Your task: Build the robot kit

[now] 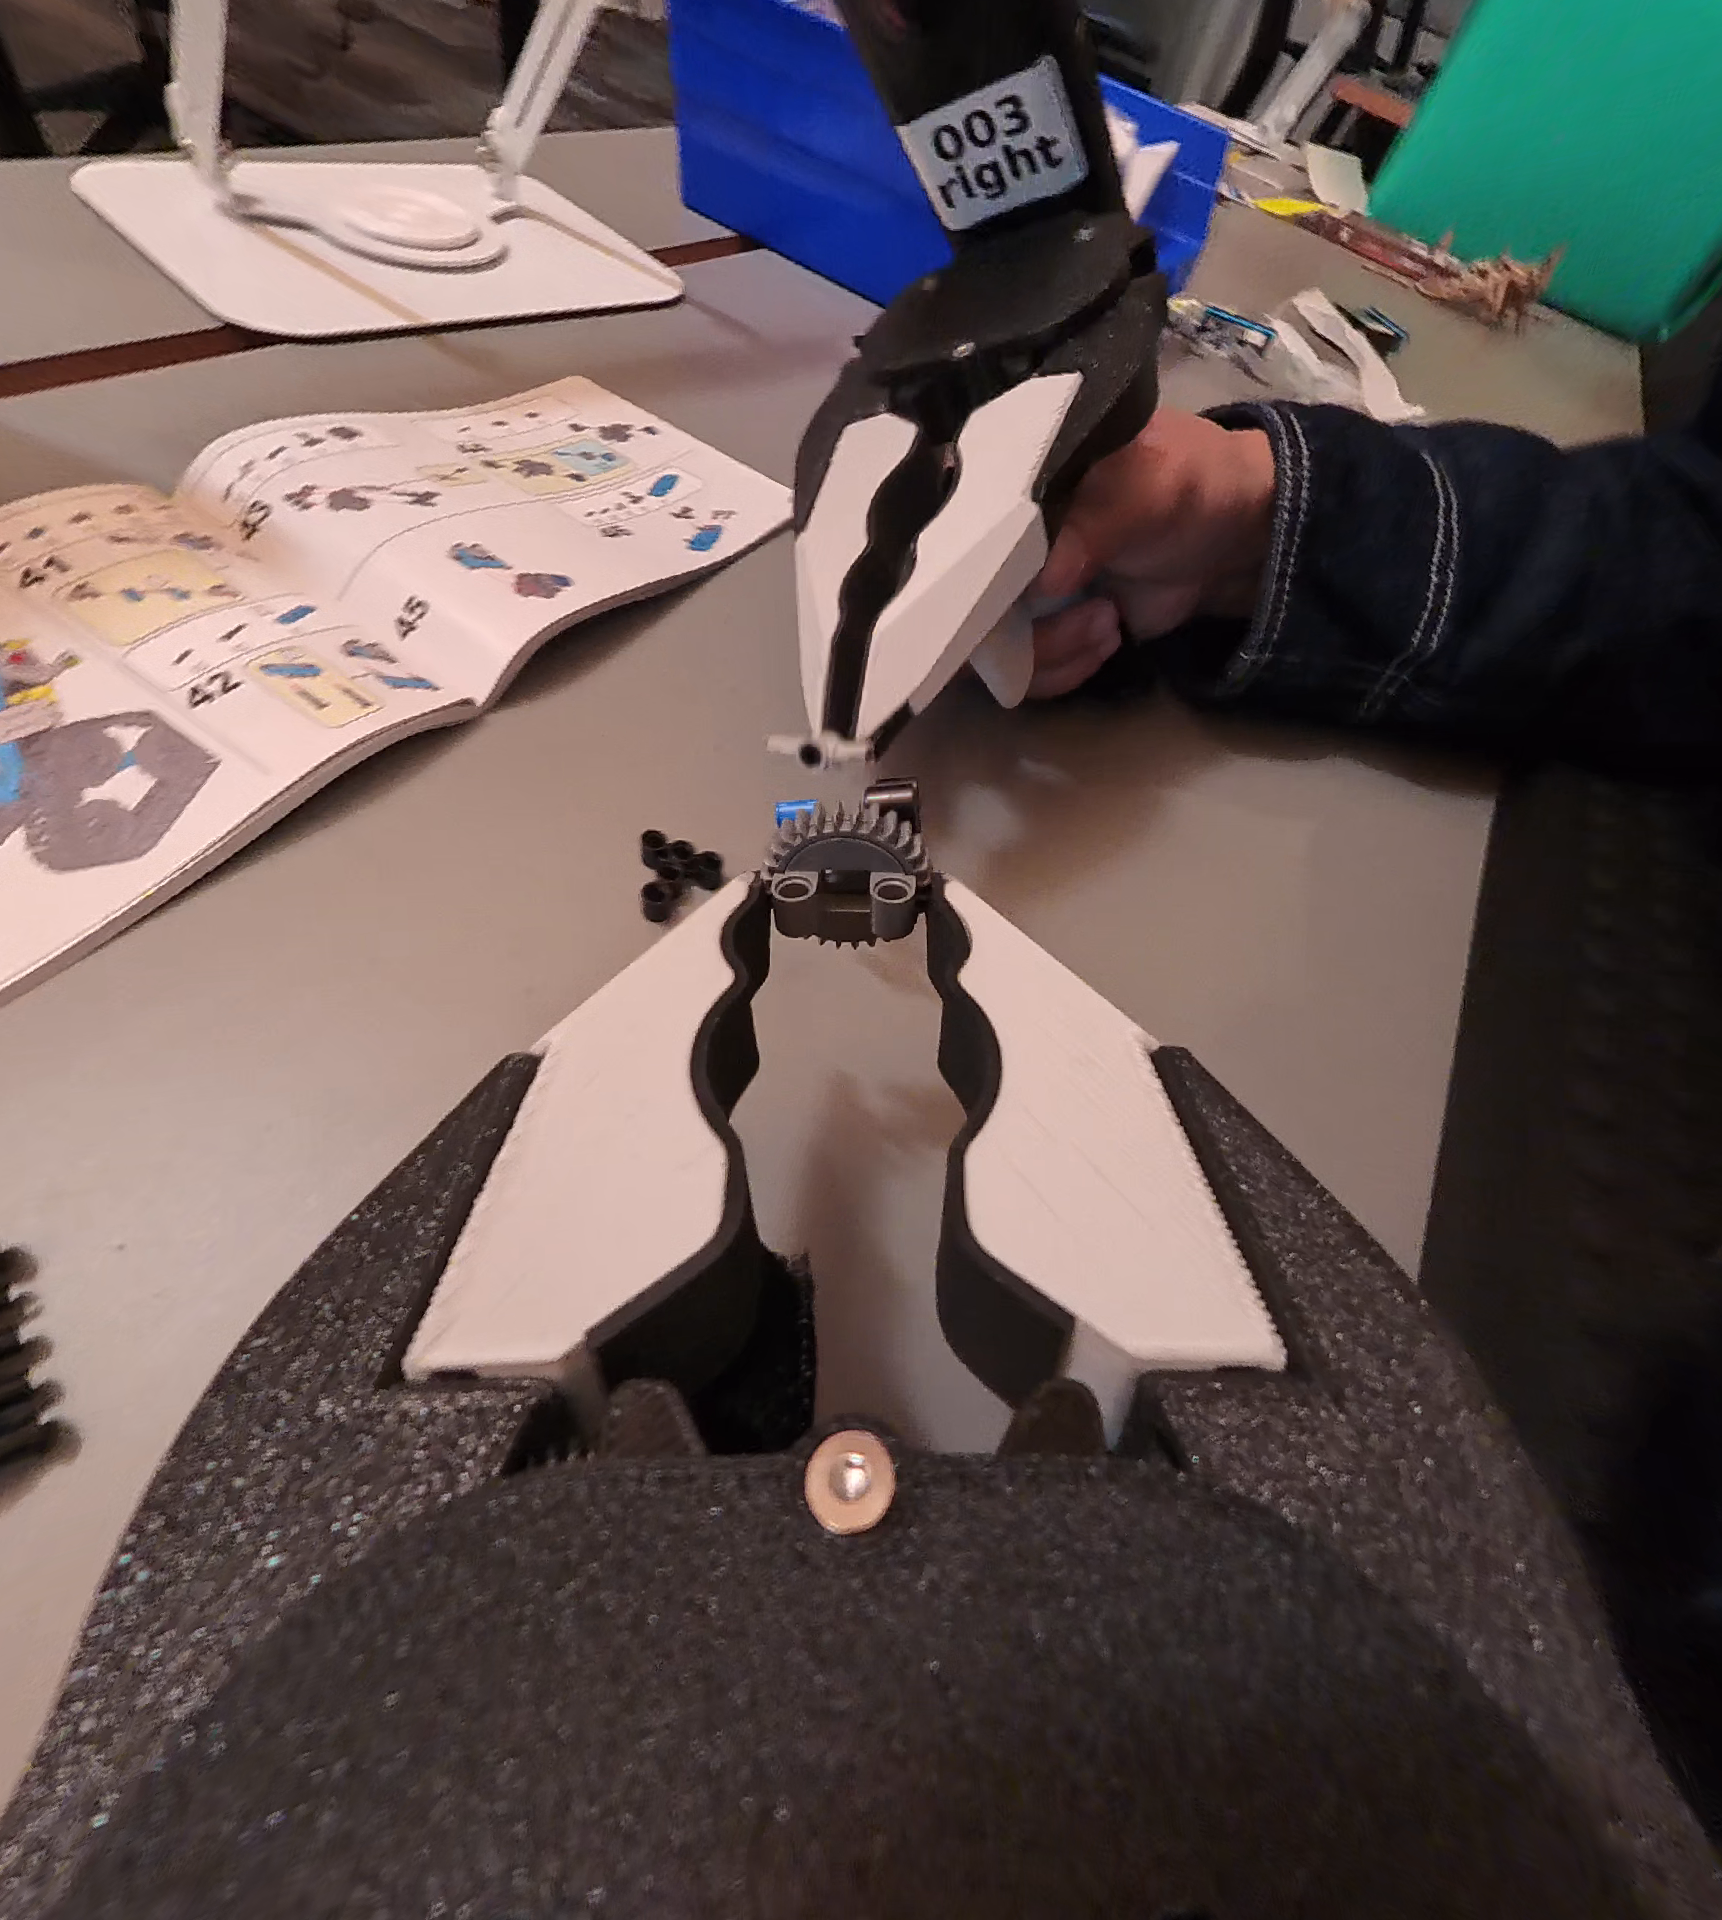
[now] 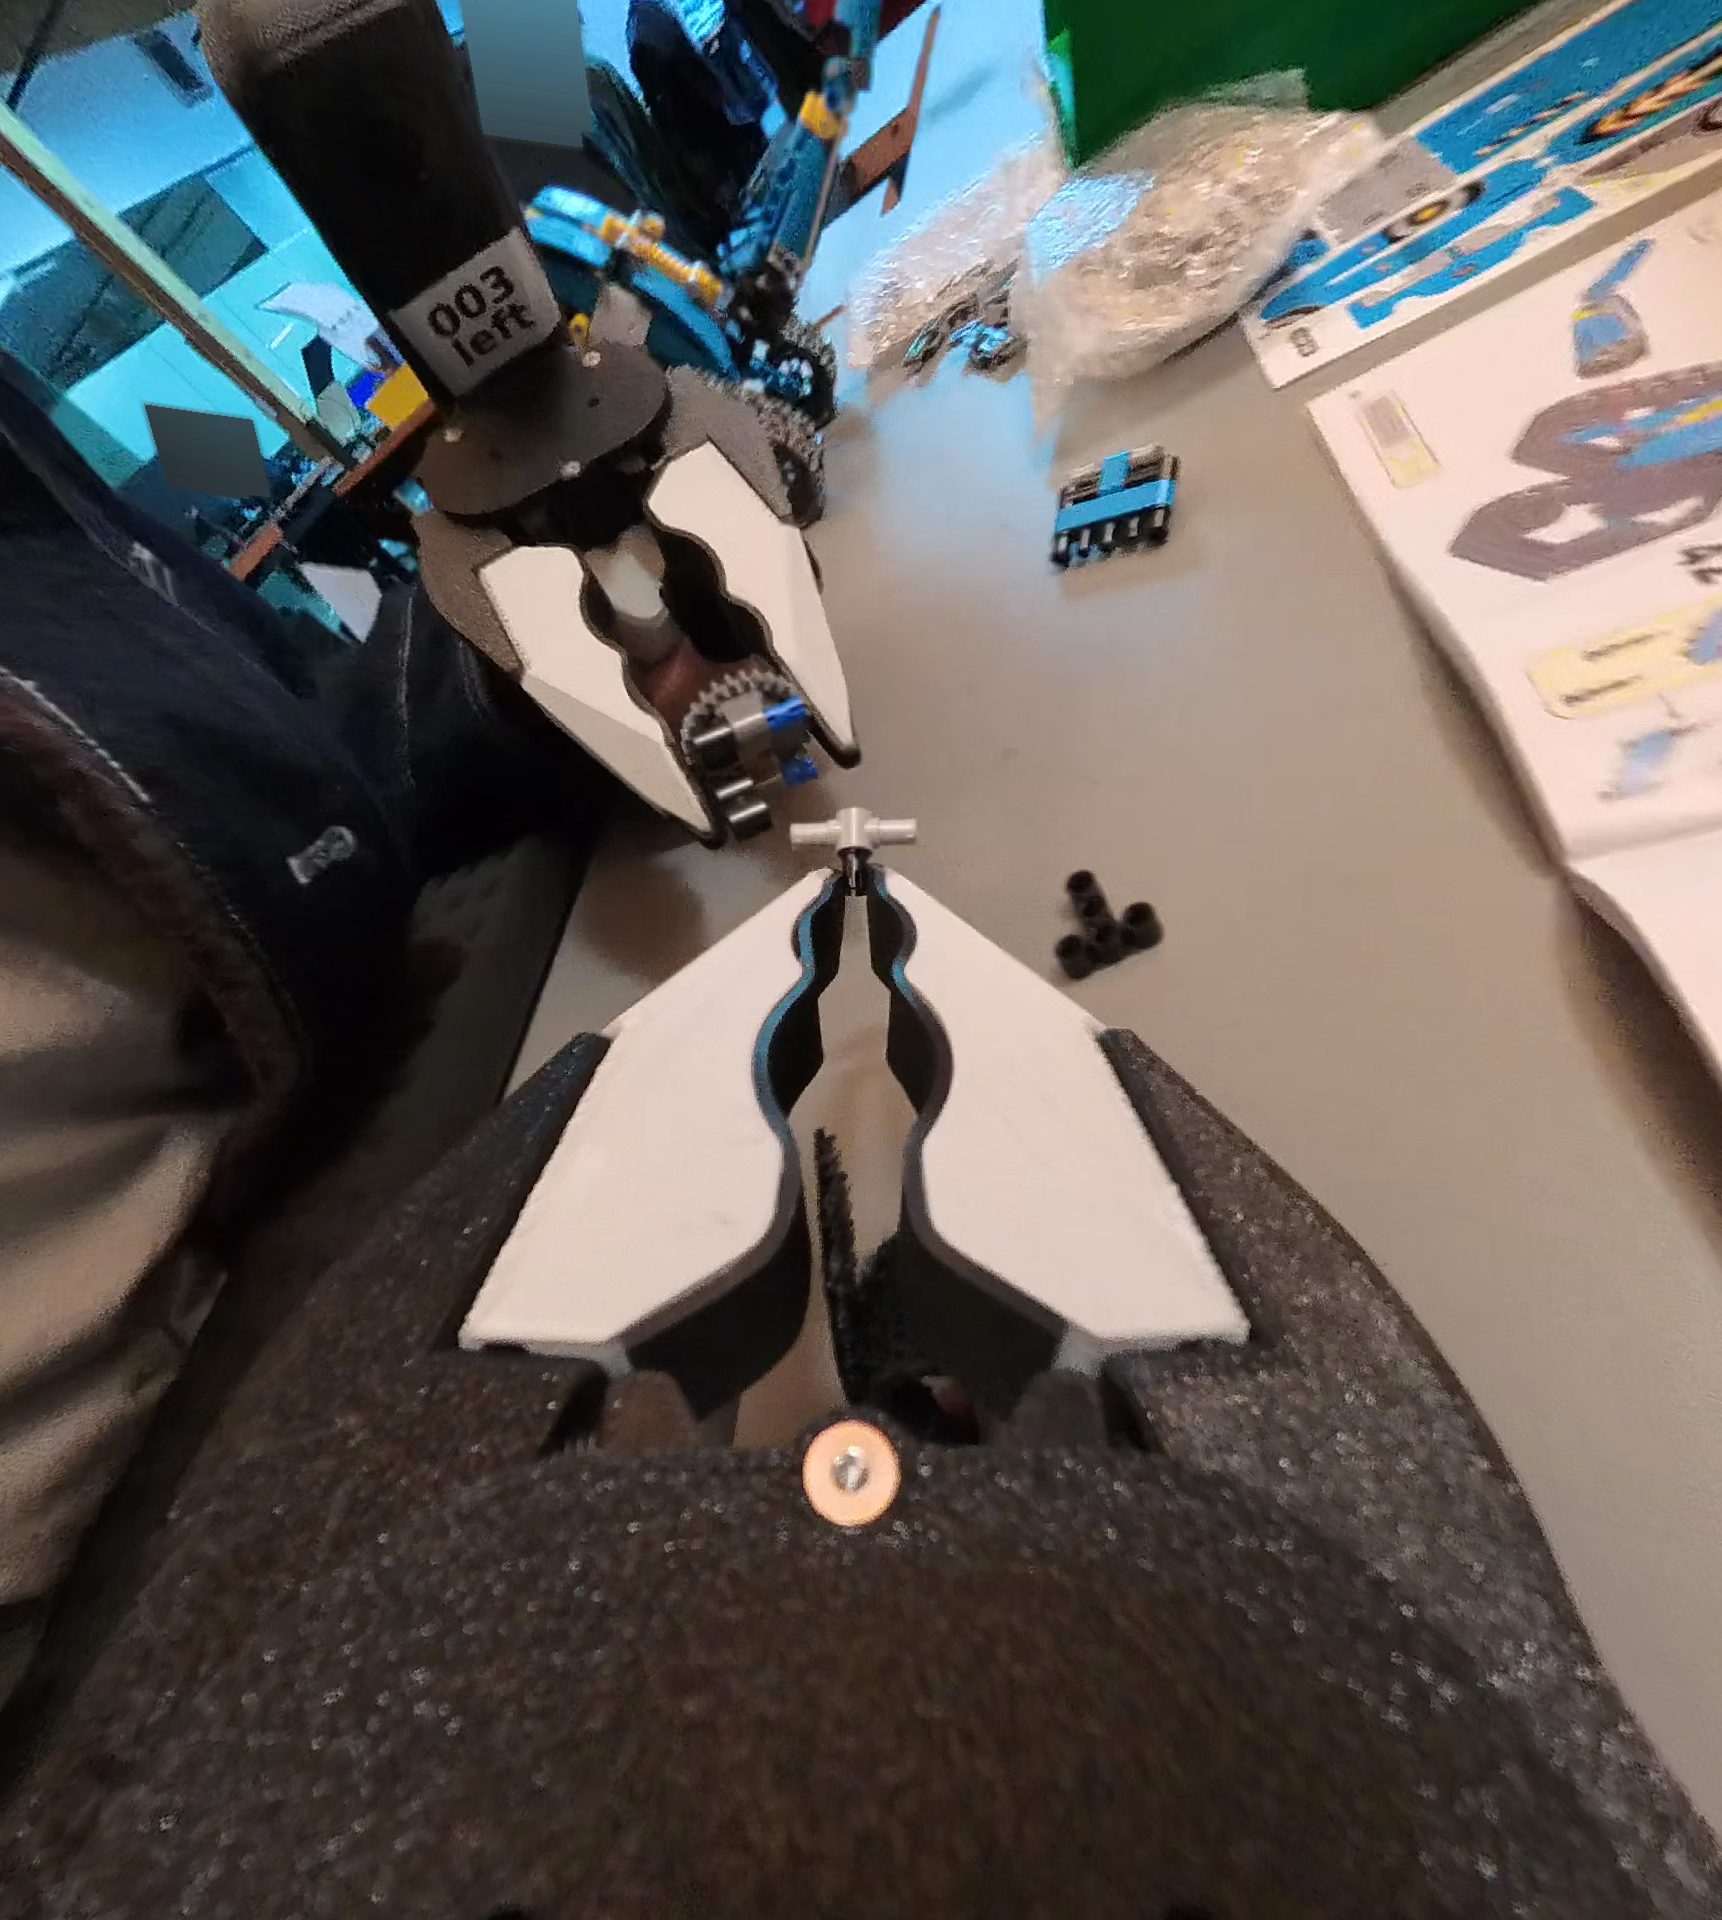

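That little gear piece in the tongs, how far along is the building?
Done: the gear assembly already carries blue and black pins. In hand: left tongs grip it; right tongs hold a grey cross connector just short of it. Left: black connector and blue block lie unused.

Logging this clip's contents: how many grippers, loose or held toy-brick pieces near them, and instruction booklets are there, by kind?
Grippers: 2, left gripper and right gripper
Held pieces: 2, gear assembly and grey cross connector
Loose pieces on table: 2, black connector and blue-black block
Open booklets: 1, instruction booklet
Total: 7
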The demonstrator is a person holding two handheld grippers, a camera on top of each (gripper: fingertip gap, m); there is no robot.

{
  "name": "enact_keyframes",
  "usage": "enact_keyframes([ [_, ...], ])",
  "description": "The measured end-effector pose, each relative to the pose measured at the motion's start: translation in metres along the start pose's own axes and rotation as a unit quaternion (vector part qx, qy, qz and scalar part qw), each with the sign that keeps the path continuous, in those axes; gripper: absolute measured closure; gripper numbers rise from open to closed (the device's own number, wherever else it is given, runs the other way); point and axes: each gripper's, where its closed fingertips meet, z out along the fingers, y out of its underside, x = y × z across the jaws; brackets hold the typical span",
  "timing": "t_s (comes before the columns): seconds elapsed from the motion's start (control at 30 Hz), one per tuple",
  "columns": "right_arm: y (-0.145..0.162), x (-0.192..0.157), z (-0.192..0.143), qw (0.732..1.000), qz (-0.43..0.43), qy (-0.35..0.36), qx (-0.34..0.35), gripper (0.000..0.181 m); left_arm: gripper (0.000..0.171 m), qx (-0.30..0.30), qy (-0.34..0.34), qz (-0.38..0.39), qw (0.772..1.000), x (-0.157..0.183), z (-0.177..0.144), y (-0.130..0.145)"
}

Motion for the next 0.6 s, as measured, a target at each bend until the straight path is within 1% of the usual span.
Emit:
enact_keyframes([
  [0.07, 0.000, -0.002, 0.003, 1.000, -0.004, 0.002, 0.000, 0.177, 0.142, -0.004, 0.009, 0.007, 1.000, 0.005, 0.001, 0.002],
  [0.17, 0.007, -0.009, 0.007, 1.000, 0.001, -0.016, -0.015, 0.177, 0.142, -0.016, 0.019, 0.011, 1.000, 0.009, 0.004, 0.005],
  [0.23, 0.012, -0.012, 0.010, 0.999, -0.015, -0.019, -0.027, 0.177, 0.142, -0.018, 0.025, 0.009, 0.999, 0.010, 0.004, 0.005],
  [0.3, 0.012, -0.018, 0.009, 0.999, -0.033, -0.030, -0.024, 0.177, 0.142, -0.021, 0.039, 0.007, 0.999, 0.015, 0.004, 0.007],
  [0.37, 0.014, -0.018, 0.010, 0.998, -0.031, -0.033, -0.031, 0.177, 0.142, -0.023, 0.039, 0.009, 0.999, 0.016, 0.005, 0.008],
  [0.47, 0.012, -0.021, 0.007, 0.998, -0.034, -0.042, -0.024, 0.177, 0.142, -0.022, 0.047, 0.008, 0.999, 0.018, 0.004, 0.008],
  [0.6, 0.016, -0.020, 0.006, 0.997, -0.053, -0.031, -0.036, 0.177, 0.142, -0.027, 0.048, 0.009, 0.998, 0.019, 0.005, 0.009],
])
